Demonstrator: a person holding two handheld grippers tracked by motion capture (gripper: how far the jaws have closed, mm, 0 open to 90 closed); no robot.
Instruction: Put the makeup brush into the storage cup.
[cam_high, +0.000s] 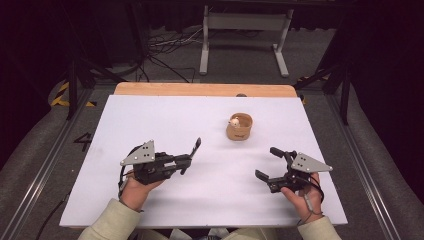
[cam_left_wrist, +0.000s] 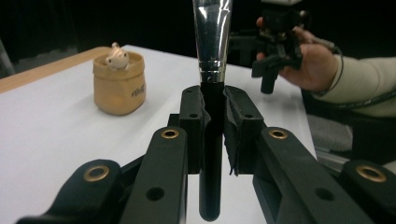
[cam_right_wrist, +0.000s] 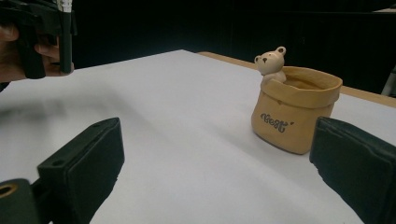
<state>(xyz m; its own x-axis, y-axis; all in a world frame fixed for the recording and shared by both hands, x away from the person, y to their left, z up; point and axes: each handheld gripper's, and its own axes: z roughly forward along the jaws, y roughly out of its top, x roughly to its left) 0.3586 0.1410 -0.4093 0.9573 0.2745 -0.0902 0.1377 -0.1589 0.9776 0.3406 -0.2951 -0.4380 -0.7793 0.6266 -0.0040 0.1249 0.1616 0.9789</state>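
A tan bag-shaped pot (cam_high: 239, 127) with a small bear figure on its rim stands on the white table (cam_high: 165, 120), right of the middle. My left gripper (cam_high: 186, 162) is shut on a brush (cam_high: 195, 148) with a black handle and a silver ferrule, which points up and away toward the pot. In the left gripper view the brush (cam_left_wrist: 212, 42) rises between the closed jaws, with the pot (cam_left_wrist: 119, 84) to its left. My right gripper (cam_high: 267, 162) stands open and holds nothing, near the table's front right. The right gripper view has the pot (cam_right_wrist: 294, 109) ahead on the right.
A wooden strip (cam_high: 205, 89) runs along the table's far edge. Beyond it are a grey metal stand (cam_high: 245, 30) and loose cables on the floor. The right gripper view shows the left gripper and the person's hand (cam_right_wrist: 14, 51) at top left.
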